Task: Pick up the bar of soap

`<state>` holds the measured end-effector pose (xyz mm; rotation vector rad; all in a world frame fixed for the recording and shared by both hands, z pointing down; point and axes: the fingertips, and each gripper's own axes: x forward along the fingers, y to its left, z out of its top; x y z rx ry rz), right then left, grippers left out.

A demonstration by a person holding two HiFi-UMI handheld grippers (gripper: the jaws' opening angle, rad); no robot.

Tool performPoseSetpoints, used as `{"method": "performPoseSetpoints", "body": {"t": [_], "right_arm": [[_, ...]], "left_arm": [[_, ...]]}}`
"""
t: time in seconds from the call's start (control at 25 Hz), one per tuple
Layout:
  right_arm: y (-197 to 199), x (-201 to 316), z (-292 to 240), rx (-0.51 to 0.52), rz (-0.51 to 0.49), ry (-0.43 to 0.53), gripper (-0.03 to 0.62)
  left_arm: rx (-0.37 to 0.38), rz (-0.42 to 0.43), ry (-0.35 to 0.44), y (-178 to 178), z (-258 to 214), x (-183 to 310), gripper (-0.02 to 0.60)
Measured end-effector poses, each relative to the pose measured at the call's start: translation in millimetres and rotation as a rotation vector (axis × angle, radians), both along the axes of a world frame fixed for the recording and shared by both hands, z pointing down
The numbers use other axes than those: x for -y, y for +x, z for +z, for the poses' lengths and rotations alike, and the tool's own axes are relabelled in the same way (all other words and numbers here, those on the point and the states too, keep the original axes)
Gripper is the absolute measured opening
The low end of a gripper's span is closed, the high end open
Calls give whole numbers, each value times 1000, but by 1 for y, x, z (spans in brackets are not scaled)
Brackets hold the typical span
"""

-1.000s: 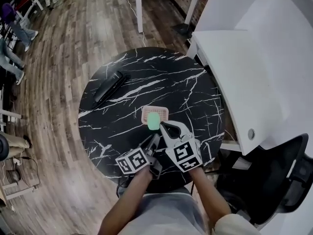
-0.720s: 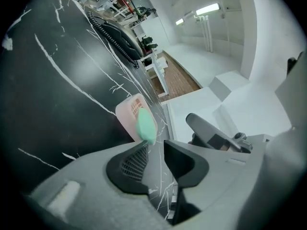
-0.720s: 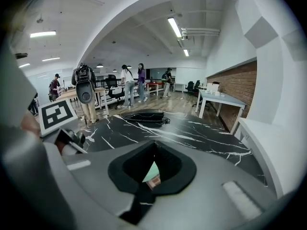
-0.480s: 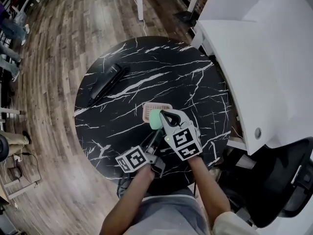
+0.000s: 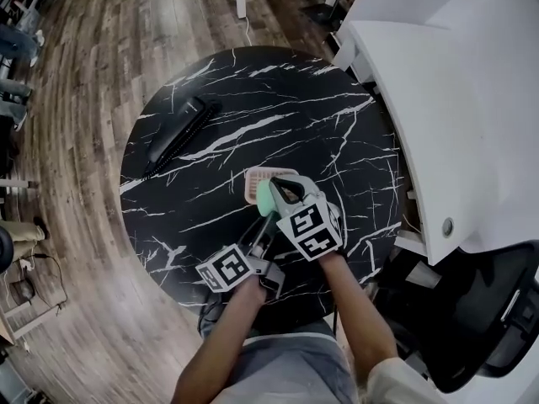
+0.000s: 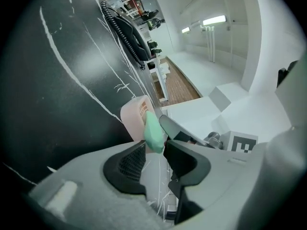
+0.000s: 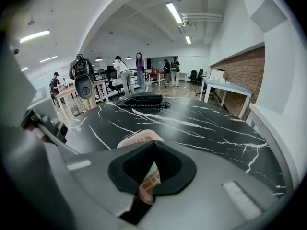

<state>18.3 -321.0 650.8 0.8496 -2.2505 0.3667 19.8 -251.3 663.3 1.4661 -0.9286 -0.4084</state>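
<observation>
The mint-green bar of soap stands on edge over the near rim of the pink slotted soap dish on the round black marble table. My right gripper is shut on it; a green sliver shows in the narrow gap between its jaws. My left gripper points up at the soap from below. Its jaws are opening, and the soap sits just past their tips, with the pads not pressing on it. The dish lies behind.
A black telephone handset with a coiled cord lies at the table's far left. A white counter runs along the right, with a black chair below it. Several people stand far off in the right gripper view.
The soap has come off the dish's middle and now stands at the right gripper's tips over the near rim. The left gripper has stayed just below it.
</observation>
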Motion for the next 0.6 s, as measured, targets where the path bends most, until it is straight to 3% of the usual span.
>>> {"method": "performPoseSetpoints", "body": {"t": [0.32,0.6], "right_arm": [[-7,3,-1,66,9,-20,0],[-10,3,0,120,43,-33,0]], "left_arm": [[-16,-21,1,-4,5,16,149],[19,-31,49,-10,8,18,143]]}}
